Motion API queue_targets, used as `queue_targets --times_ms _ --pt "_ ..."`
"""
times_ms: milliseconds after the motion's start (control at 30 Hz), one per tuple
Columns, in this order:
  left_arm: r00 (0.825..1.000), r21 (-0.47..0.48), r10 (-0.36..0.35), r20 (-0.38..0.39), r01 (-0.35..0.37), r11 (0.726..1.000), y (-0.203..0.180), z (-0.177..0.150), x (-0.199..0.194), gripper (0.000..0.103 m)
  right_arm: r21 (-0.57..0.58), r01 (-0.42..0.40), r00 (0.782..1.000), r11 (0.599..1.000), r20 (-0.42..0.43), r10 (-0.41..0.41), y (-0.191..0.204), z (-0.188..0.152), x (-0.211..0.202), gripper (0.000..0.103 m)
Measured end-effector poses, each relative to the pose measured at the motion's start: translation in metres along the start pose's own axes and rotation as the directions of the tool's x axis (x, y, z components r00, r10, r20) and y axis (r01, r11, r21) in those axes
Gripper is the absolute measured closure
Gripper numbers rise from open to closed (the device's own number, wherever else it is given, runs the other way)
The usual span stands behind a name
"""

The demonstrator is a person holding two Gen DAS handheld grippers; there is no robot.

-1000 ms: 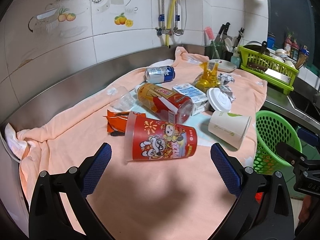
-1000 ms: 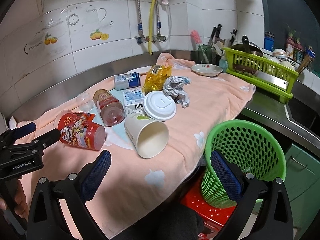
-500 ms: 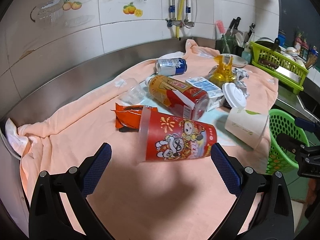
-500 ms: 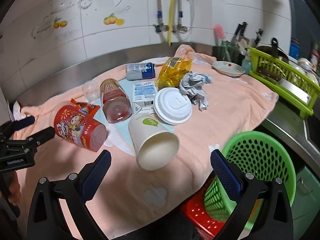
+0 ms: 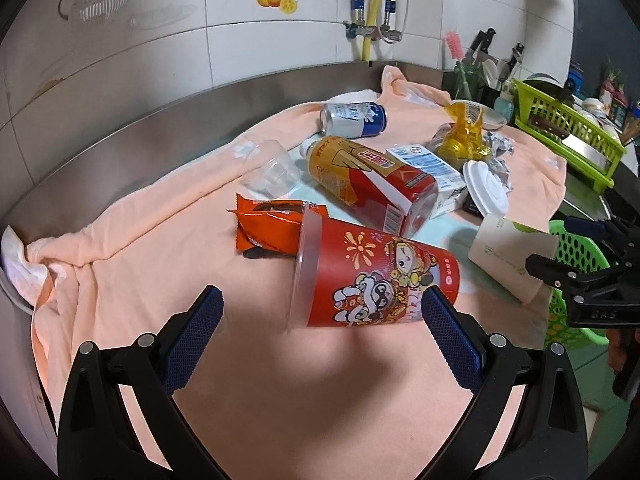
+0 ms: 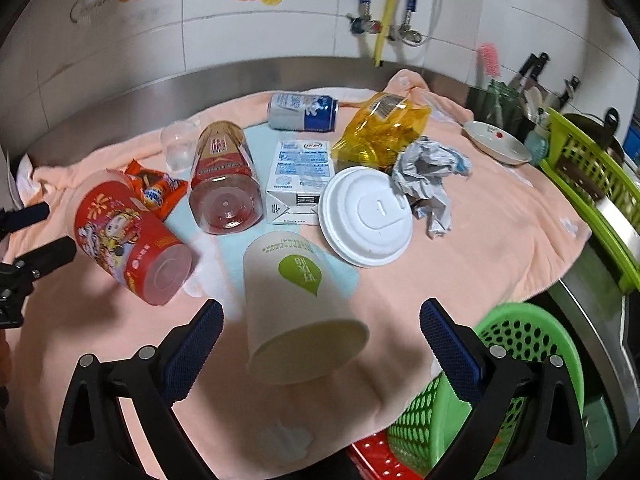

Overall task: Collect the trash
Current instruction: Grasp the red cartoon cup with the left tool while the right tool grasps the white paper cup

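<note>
Trash lies on a peach towel [image 5: 280, 400]. A red cartoon cup [image 5: 372, 280] lies on its side just ahead of my open, empty left gripper [image 5: 320, 328]; it also shows in the right wrist view [image 6: 128, 240]. A white paper cup [image 6: 300, 308] lies on its side between the jaws of my open, empty right gripper [image 6: 320, 336]. Behind are a red-gold bottle [image 5: 372, 184], milk carton [image 6: 300, 176], white lid [image 6: 366, 216], blue can [image 6: 302, 112], orange wrapper [image 5: 268, 224], yellow bag [image 6: 380, 132] and crumpled paper [image 6: 428, 180].
A green mesh basket [image 6: 512, 364] stands below the counter's right edge, over a red crate [image 6: 372, 456]. A clear cup [image 5: 272, 168] lies near the steel backsplash. A green dish rack [image 5: 568, 132], a plate [image 6: 496, 144] and a knife holder stand at the right.
Both grippers have moved forward over the towel. The red cup now lies close to the left jaws and the paper cup lies between the right jaws. Nothing was taken hold of.
</note>
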State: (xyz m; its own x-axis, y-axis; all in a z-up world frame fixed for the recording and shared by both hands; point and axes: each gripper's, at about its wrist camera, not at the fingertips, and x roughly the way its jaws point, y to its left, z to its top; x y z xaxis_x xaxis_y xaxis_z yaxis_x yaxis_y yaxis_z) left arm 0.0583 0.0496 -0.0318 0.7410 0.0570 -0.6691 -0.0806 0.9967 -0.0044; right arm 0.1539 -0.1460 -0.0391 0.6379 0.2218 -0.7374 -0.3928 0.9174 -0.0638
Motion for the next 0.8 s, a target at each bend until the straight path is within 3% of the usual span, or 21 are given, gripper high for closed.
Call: queue_targets --times_ms 167,233,567,800 --pt "1.000 0.001 -0.012 0.002 0.012 1.000 0.003 0.005 0.003 0.005 -0.033 -0.024 0.999 0.999 -0.039 0.023 0.001 0.008 0.016 0.009" --pt "1.000 0.016 -0.022 0.005 0.022 1.000 0.002 0.007 0.004 0.005 -0.052 -0.030 0.998 0.998 -0.059 0.027 0.003 0.010 0.022 0.018" --pt "0.994 0.027 -0.108 -0.001 0.108 0.994 0.012 0.015 0.016 0.005 -0.063 -0.058 0.993 0.996 -0.110 0.051 0.006 0.010 0.038 0.033" --pt "0.994 0.152 -0.107 0.037 0.101 0.983 0.002 0.023 0.012 0.005 -0.064 -0.057 0.992 0.996 -0.120 0.049 0.007 0.009 0.039 0.034"
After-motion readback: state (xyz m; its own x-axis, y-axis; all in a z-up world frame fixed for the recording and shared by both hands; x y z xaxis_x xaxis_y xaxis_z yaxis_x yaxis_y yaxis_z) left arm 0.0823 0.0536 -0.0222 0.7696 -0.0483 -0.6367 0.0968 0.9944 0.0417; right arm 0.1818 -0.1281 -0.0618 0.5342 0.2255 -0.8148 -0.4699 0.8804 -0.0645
